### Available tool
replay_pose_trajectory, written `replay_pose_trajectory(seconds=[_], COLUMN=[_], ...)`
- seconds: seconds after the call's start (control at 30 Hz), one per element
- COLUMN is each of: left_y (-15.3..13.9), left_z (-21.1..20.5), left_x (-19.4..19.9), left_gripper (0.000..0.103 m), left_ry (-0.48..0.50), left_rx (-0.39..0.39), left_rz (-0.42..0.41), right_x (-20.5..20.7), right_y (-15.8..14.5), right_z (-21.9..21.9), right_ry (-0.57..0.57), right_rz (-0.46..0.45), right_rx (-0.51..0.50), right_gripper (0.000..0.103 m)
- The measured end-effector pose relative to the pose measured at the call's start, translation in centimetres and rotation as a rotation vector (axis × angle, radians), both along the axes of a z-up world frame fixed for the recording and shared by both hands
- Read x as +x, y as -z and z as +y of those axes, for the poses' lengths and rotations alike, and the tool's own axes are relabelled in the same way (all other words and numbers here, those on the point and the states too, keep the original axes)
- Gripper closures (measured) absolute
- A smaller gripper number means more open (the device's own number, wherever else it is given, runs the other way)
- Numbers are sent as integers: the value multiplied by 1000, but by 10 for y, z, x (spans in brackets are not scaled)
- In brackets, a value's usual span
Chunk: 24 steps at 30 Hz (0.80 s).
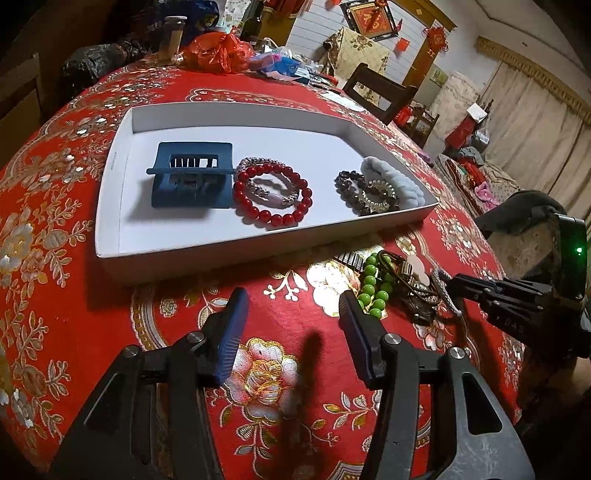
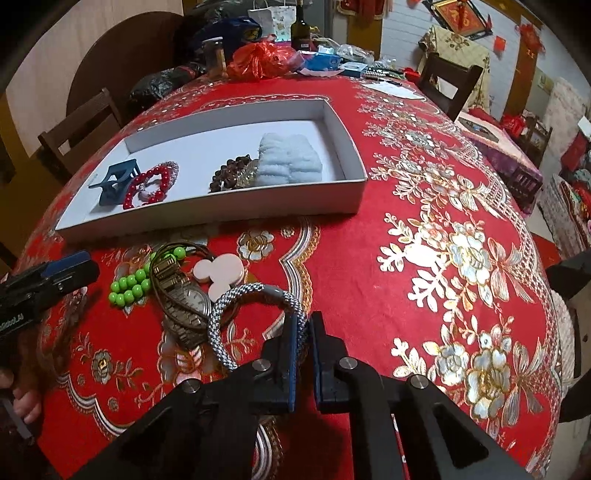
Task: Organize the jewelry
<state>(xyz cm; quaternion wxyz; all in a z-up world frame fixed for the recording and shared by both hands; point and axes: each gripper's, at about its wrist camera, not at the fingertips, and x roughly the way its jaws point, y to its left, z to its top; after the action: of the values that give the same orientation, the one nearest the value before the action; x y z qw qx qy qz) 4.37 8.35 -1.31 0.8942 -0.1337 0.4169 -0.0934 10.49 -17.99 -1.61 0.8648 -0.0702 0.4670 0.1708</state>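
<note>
A white tray on the red tablecloth holds a blue claw clip, a red bead bracelet, dark beads and a pale blue scrunchie. In front of the tray lie a green bead bracelet, a metal watch and a pink mouse-shaped piece. My right gripper is shut on a grey braided bracelet beside this pile. My left gripper hovers open left of the pile with nothing between its fingers.
Bottles, a red plastic bag and packets crowd the far end of the table. Dark wooden chairs stand around it. The cloth right of the tray carries only its floral pattern.
</note>
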Motion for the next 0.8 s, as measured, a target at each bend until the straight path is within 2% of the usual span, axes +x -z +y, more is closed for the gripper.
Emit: replay_pose_trajectory(seconds=[0.1, 0.3, 0.4, 0.53, 0.8], left_y=[0, -12, -22, -23, -18], left_z=[-2, -23, -42, -63, -74], left_x=[0, 0, 4, 16, 26], left_gripper=[49, 49, 49, 49, 50], left_ry=[8, 85, 132, 179, 183], left_rx=[10, -5, -3, 4, 24], left_rz=[0, -30, -46, -28, -10], right_x=[-5, -13, -13, -13, -16], right_y=[-4, -19, -12, -7, 0], right_z=[-9, -30, -33, -36, -33], right_ry=[17, 65, 69, 60, 33], right_rz=[-9, -47, -22, 4, 22], right_rx=[19, 58, 39, 32, 17], right_gripper=[97, 97, 97, 97, 97])
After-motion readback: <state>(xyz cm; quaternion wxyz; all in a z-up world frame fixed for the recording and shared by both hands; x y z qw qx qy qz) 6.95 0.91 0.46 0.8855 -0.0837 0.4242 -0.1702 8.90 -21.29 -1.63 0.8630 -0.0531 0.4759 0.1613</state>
